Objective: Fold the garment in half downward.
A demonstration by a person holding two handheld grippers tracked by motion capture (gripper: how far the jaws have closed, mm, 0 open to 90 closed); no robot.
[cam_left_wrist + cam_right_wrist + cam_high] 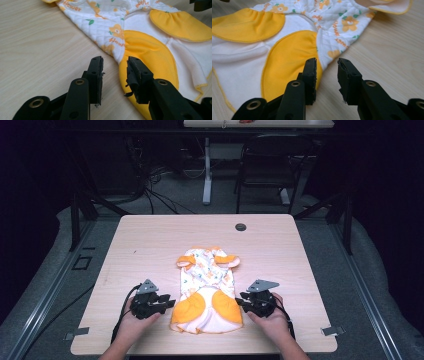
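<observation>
A small white quilted garment with orange flower print and yellow-orange patches lies flat on the wooden table, its wide hem toward the near edge. My left gripper rests on the table just left of the hem, open, its jaws aimed at the yellow patch. In the left gripper view the left gripper has one jaw over bare wood and the other over the patch's edge. My right gripper sits at the garment's right side, open. The right gripper straddles the edge of the garment with nothing pinched.
A round dark grommet is set in the table near its far edge. Behind the table stand a chair and a white desk leg, with cables on the floor. Bare wood surrounds the garment on all sides.
</observation>
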